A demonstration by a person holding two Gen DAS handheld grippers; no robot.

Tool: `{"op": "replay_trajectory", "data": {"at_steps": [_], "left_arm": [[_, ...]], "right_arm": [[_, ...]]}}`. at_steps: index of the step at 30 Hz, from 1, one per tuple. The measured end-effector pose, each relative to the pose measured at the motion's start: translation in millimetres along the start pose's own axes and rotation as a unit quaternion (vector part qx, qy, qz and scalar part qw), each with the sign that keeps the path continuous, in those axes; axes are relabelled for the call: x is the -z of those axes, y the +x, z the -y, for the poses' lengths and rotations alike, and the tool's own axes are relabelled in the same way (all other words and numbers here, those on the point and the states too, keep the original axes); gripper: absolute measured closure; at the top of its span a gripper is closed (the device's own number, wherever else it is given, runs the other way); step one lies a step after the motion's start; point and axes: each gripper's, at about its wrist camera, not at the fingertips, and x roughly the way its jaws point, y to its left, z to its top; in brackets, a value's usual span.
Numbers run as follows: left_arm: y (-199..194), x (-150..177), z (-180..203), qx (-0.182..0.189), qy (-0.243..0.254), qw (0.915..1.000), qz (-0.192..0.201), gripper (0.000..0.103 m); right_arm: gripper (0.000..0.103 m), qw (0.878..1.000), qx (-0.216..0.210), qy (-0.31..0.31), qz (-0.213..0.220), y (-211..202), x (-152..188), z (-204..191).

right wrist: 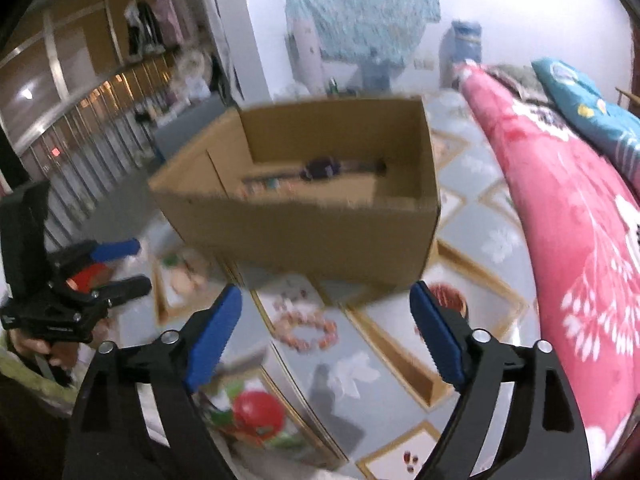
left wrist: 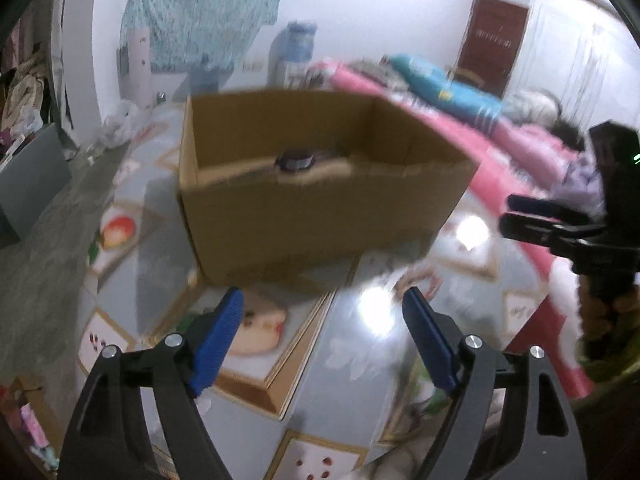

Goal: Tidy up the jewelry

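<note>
Blue-padded left gripper [left wrist: 322,306] gaping wide, empty; blue-padded right gripper [right wrist: 326,304] likewise. Below right jaws, pink beaded bracelet [right wrist: 306,330] flat on glossy patterned tabletop [right wrist: 472,216]. Beyond, open brown cardboard box [right wrist: 304,224].

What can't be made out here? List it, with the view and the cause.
- Contents of the cardboard box: both views; its near wall and motion blur leave only a dark object.
- Beaded bracelet: right wrist view; bead details blurred.
- Same bracelet in the left wrist view: washed out by glare on the shiny tablecloth.
</note>
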Motion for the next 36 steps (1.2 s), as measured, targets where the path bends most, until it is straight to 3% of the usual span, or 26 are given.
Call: {"op": "replay_trajectory", "data": {"at_steps": [6, 15, 19, 24, 29, 36], "left_arm": [[36, 18, -5, -0.026, 0.000, 0.9981, -0.056, 0.023], [70, 29, -4, -0.060, 0.028, 0.9935, -0.092, 0.022], [75, 28, -4, -0.063, 0.036, 0.9940, -0.082, 0.019], [79, 27, -7, -0.062, 0.039, 0.9940, -0.081, 0.012], [82, 29, -9, -0.064, 0.037, 0.9938, -0.083, 0.006], [84, 26, -7, -0.063, 0.040, 0.9937, -0.083, 0.006]], "right_arm": [[0.020, 0.994, 0.066, -0.023, -0.083, 37, 27, -6], [0.019, 0.986, 0.075, -0.012, -0.147, 69, 44, -3], [0.018, 0.984, 0.078, -0.006, -0.159, 79, 45, 2], [0.008, 0.985, 0.080, -0.002, -0.153, 84, 44, 7], [0.008, 0.985, 0.079, -0.007, -0.155, 88, 42, 5], [0.008, 0.984, 0.081, -0.004, -0.158, 94, 33, 0]]}}
